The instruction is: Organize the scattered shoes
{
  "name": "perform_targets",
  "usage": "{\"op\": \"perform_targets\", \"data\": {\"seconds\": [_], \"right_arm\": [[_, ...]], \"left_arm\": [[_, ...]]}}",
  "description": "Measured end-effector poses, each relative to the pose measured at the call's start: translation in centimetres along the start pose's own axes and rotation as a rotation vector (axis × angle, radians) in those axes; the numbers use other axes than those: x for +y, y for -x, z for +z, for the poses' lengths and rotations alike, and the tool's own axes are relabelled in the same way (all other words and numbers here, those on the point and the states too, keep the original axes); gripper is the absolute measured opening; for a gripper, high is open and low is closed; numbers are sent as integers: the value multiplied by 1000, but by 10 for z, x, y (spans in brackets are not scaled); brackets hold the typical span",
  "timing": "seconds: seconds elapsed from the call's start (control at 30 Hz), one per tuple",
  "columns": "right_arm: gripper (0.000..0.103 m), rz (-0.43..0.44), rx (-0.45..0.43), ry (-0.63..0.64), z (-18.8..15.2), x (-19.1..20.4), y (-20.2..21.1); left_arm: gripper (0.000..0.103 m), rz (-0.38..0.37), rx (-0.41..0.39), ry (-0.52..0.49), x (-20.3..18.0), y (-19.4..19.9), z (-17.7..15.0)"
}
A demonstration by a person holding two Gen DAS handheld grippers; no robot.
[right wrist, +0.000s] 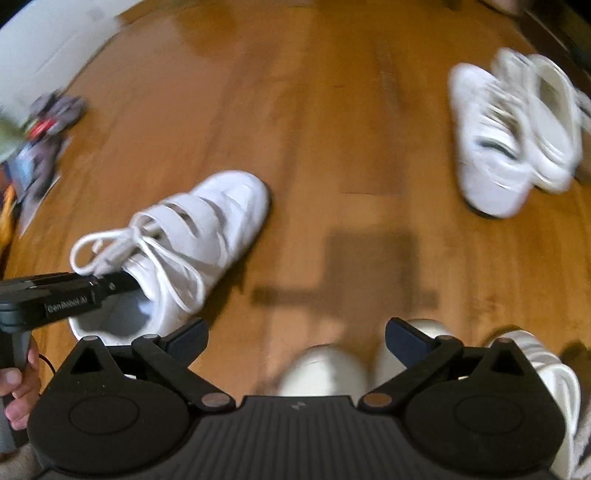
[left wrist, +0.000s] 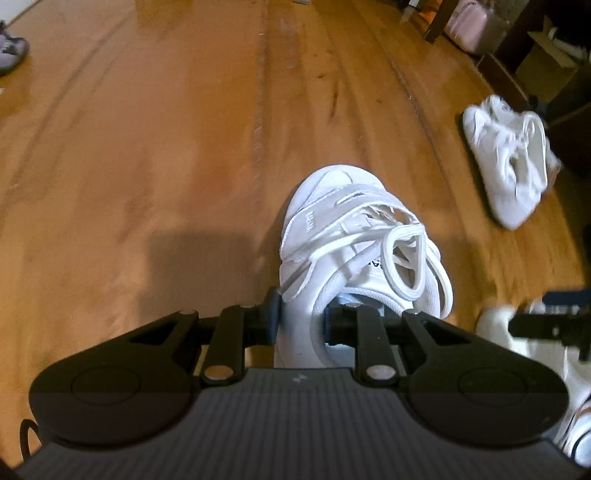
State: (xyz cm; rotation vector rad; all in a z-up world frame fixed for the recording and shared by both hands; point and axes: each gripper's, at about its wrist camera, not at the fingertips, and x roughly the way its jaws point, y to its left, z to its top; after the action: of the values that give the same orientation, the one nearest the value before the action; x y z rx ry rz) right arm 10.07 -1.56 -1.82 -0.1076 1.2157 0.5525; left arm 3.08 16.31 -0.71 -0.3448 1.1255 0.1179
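Note:
A white strapped sneaker (left wrist: pixel 351 236) with loose laces points away from me over the wooden floor (left wrist: pixel 147 147). My left gripper (left wrist: pixel 303 314) is shut on the side wall of its collar, one pad outside and one inside the opening. The right wrist view shows the same sneaker (right wrist: pixel 192 229) at the left, with the left gripper (right wrist: pixel 92 291) reaching into its heel opening. My right gripper (right wrist: pixel 297 339) stands open above the floor with nothing between its fingers. A pair of white shoes (right wrist: pixel 509 129) lies at the far right, the same pair of white shoes (left wrist: pixel 506 158) in the left wrist view.
Grey-purple shoes (left wrist: pixel 11 51) lie at the far left, amid clutter (right wrist: pixel 37 147) by the white wall. A cardboard box (left wrist: pixel 550 70), a pink case (left wrist: pixel 469 26) and dark furniture legs stand at the back right. White rounded toes (right wrist: pixel 321 373) show just under the right gripper. A person's hand (right wrist: pixel 18 387) grips the left handle.

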Motion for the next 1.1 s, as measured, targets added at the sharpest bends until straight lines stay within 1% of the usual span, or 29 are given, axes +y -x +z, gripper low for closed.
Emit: {"op": "perform_targets", "data": {"seconds": [0.07, 0.13, 0.2, 0.23, 0.27, 0.3, 0.33, 0.37, 0.4, 0.43, 0.47, 0.5, 0.6, 0.63, 0.7, 0.73, 0.8, 0.87, 0.93, 0.97, 1.03, 1.07, 1.1], "right_arm": [[102, 15, -32, 95, -12, 25, 4], [102, 21, -51, 176, -24, 48, 7], [102, 19, -38, 225, -35, 64, 7], [102, 5, -30, 260, -41, 73, 6], [100, -19, -25, 290, -46, 80, 6], [98, -37, -19, 319, -50, 87, 6], [97, -43, -12, 347, -51, 92, 8], [95, -50, -5, 375, -51, 96, 10], [95, -59, 1, 407, -52, 102, 13], [94, -74, 6, 449, -51, 108, 16], [94, -88, 18, 509, -50, 116, 20], [94, -91, 43, 591, -47, 126, 23], [94, -49, 82, 713, -44, 138, 20], [94, -22, 98, 744, -44, 144, 15], [92, 26, 127, 783, -41, 152, 2], [92, 50, 136, 801, -40, 155, -7], [92, 58, 143, 805, -38, 156, -17], [91, 57, 143, 800, -34, 157, -31], [91, 40, 147, 810, -26, 159, -44], [91, 44, 148, 823, -26, 159, -45], [91, 45, 156, 853, -24, 161, -52], [91, 48, 170, 866, -23, 162, -56], [92, 51, 182, 876, -22, 163, -60]], "left_arm": [[22, -5, 23, 19, 9, 16, -20], [24, -4, 55, 1, 14, 19, -48], [27, -12, 160, 20, 25, 8, -69], [37, -16, 216, 34, 31, 2, -77], [48, -29, 277, 26, 34, 0, -83], [48, -46, 339, 6, 37, -2, -87], [48, -85, 339, 18, 44, 6, -90], [56, -109, 319, 32, 48, 12, -91], [64, -128, 255, 31, 53, 29, -93], [79, -128, 211, 18, 56, 40, -94], [82, -114, 193, 2, 56, 45, -95], [82, -129, 186, 4, 58, 47, -95], [82, -221, 184, 36, 67, 48, -95], [82, -230, 190, 33, 68, 47, -96], [82, -226, 206, 10, 66, 45, -101], [82, -211, 210, -3, 65, 45, -102], [82, -194, 226, -11, 65, 44, -104], [86, -228, 243, 8, 69, 43, -105], [87, -238, 259, 20, 73, 41, -105], [88, -191, 248, 19, 77, 42, -105], [90, -119, 235, 15, 82, 42, -107], [92, -105, 233, 16, 84, 43, -107], [93, -108, 233, 24, 87, 43, -108]]}}
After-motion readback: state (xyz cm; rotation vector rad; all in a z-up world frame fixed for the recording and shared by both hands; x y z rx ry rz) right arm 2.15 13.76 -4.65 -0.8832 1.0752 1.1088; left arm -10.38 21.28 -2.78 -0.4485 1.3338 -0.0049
